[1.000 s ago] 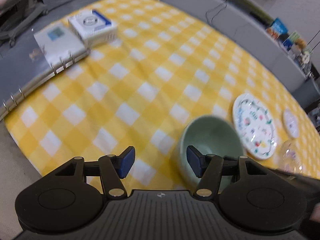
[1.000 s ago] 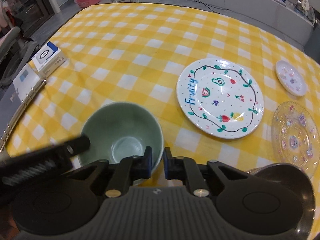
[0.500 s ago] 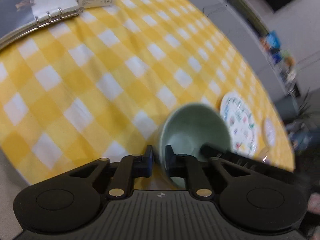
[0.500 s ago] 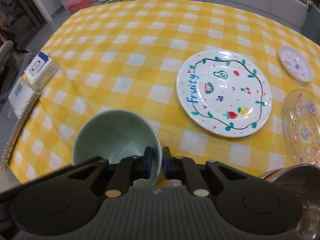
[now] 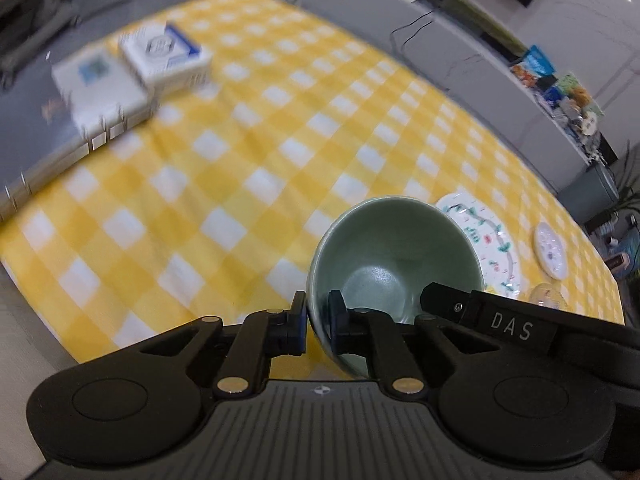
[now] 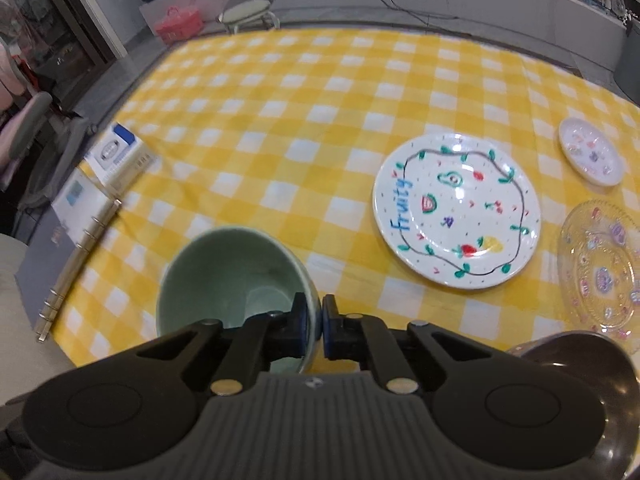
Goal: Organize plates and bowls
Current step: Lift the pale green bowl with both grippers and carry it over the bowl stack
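Note:
A pale green bowl (image 5: 394, 256) is held over the yellow checked tablecloth (image 5: 240, 168). My left gripper (image 5: 318, 320) is shut on its left rim. My right gripper (image 6: 315, 326) is shut on the right rim of the same bowl (image 6: 228, 272); its finger shows in the left wrist view (image 5: 492, 320). A white "Fruity" plate (image 6: 456, 210) lies to the right, with a small white plate (image 6: 592, 152) beyond it and a clear glass plate (image 6: 600, 268) at the right edge.
A white and blue box (image 6: 120, 154) and a ring binder (image 6: 68, 240) lie at the table's left edge. A metal bowl (image 6: 576, 364) sits at the lower right. A stool (image 6: 250, 8) and a pink case (image 6: 178, 24) stand beyond the table.
My left gripper closed on the bowl's left rim. The bowl, held by both grippers, has risen off the cloth and both views have shifted.

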Motion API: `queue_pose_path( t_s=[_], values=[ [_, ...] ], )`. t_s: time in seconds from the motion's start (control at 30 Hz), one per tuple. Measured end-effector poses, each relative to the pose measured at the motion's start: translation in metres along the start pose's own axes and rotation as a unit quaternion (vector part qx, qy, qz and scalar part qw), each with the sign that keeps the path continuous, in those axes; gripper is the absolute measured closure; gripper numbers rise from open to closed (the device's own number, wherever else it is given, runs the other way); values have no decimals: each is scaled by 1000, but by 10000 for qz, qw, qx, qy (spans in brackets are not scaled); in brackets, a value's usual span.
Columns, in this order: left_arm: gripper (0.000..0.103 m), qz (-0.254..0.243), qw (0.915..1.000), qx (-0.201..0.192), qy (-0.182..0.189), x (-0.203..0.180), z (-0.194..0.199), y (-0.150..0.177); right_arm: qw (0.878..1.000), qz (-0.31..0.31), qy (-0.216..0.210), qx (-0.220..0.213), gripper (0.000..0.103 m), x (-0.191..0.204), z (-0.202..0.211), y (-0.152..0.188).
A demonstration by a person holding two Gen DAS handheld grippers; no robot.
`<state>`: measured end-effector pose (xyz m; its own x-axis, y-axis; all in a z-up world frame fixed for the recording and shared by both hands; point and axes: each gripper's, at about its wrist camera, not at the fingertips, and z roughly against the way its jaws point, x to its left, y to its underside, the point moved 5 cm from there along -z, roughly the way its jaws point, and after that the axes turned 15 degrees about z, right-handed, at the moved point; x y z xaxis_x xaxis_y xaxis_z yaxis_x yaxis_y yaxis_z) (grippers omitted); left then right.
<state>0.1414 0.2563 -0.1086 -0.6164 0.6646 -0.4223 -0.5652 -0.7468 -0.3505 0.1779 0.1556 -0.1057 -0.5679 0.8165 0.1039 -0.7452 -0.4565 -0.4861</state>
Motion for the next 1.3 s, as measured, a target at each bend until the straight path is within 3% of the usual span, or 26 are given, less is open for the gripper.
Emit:
queue_pose_path(
  t_s=[0.17,0.4,0.6,0.87,1.03,1.3],
  values=[
    [92,-181,9984,-456,272,-23,43,-3,9983,32,82,-583,99,2,54,-10],
    [92,-724,9921,-763,682,-59,85,10,9939,-59,357,-1040,98,-9,122,-1],
    [93,-1306,9820,-1071,851,-93,109,34,9899,-799,240,-1147,97,-38,154,33],
    [92,-1897,9774,-476,799,-118,76,74,9789,-1516,456,-1291,97,-77,168,79],
    [92,-2036,9757,58,804,-122,50,95,9720,-1997,545,-1116,96,-100,153,107],
    [92,-2167,9728,471,672,-119,25,112,9665,-2407,397,-792,96,-114,126,132]
  ],
)
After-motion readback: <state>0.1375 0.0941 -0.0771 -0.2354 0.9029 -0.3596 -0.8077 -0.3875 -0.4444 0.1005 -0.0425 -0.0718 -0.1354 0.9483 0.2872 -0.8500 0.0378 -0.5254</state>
